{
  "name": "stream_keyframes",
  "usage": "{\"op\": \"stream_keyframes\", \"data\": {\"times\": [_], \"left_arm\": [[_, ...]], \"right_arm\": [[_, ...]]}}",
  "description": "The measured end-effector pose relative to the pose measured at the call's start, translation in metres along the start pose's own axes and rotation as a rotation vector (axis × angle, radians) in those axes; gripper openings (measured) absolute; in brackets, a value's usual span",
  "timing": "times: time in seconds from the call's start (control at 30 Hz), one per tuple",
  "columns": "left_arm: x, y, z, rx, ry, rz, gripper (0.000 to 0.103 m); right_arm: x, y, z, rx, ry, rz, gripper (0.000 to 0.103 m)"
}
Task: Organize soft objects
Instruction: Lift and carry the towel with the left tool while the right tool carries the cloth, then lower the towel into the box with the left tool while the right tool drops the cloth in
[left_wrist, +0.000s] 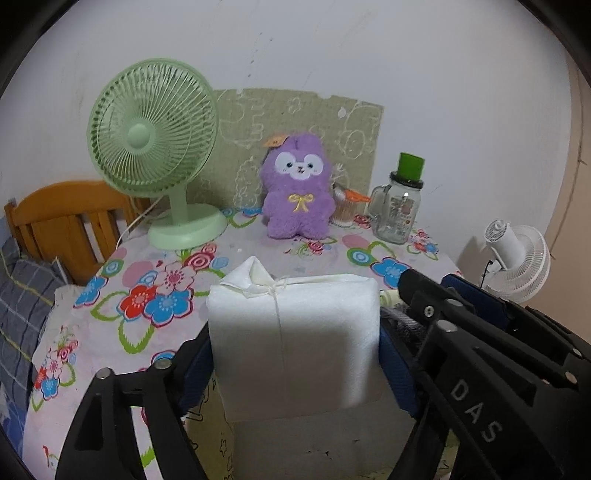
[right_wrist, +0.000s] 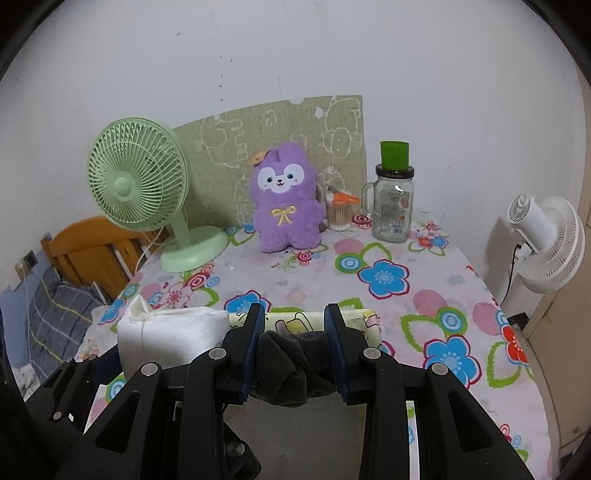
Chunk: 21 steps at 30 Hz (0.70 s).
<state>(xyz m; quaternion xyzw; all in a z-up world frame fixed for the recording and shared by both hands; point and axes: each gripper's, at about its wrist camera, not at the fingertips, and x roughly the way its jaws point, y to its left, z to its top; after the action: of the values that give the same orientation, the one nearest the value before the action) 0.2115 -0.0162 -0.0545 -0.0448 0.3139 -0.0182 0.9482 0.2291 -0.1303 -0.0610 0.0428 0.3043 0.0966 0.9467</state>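
**Both grippers loaded over the near edge of the table**

Left gripper (left_wrist: 295, 354): I see its fingers (left_wrist: 195, 369) spread wide, one on each side of a white wrapped pack (left_wrist: 295, 332) tied with thin string. The blue pads sit against the pack's two side faces; the pack fills the whole gap. From the left wrist view I cannot tell how hard the pads press, but the pack sits squarely between them, knot end pointing away from the camera.

Right gripper (right_wrist: 295, 339): fingers (right_wrist: 334, 332) drawn partway in, pinching a dark grey cloth (right_wrist: 291, 365). The cloth bunches between the blue pads and sags below them. Just beyond the fingertips lies a yellow cartoon-print item (right_wrist: 310, 319), low on the table; I cannot tell whether the cloth touches it.

In the right wrist view the white pack is just to the left of the right fingers, close beside them, at the near left part of the table (right_wrist: 424, 295) with its floral cover.

Back of table, well apart from both grippers: green desk fan (left_wrist: 155, 147) at left, purple plush toy (left_wrist: 295, 184) in the middle against a green board (left_wrist: 351, 122), glass jar (left_wrist: 397, 206) with green cap at right. Between plush and jar, a small cup of cotton swabs (right_wrist: 338, 216) with orange scissors on top.

White fan (right_wrist: 546, 240) stands off the table to the right.
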Motion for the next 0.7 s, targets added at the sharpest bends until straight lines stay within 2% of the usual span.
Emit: {"op": "stream_keyframes", "data": {"times": [0.17,0.27,0.3,0.33,0.4,0.7], "left_arm": [[0.008,0.002,-0.002,0.005,0.035,-0.002,0.092],[0.007,-0.001,-0.003,0.022,0.039,0.006,0.099],[0.006,-0.002,-0.004,0.027,0.04,0.005,0.099],[0.005,-0.002,-0.003,0.029,0.035,0.014,0.1],[0.005,-0.001,-0.003,0.025,0.035,0.014,0.102],[-0.001,0.001,-0.003,0.038,0.022,0.019,0.103]], "right_arm": [[0.011,-0.002,-0.002,0.003,0.025,0.005,0.038],[0.014,-0.002,-0.003,0.002,0.037,0.022,0.043],[0.015,-0.002,-0.003,-0.004,0.039,0.037,0.054],[0.014,-0.001,-0.002,-0.01,0.035,0.041,0.071],[0.01,0.002,-0.002,-0.033,0.002,0.03,0.085],[0.003,0.007,0.0,-0.065,-0.009,0.021,0.097]]}}
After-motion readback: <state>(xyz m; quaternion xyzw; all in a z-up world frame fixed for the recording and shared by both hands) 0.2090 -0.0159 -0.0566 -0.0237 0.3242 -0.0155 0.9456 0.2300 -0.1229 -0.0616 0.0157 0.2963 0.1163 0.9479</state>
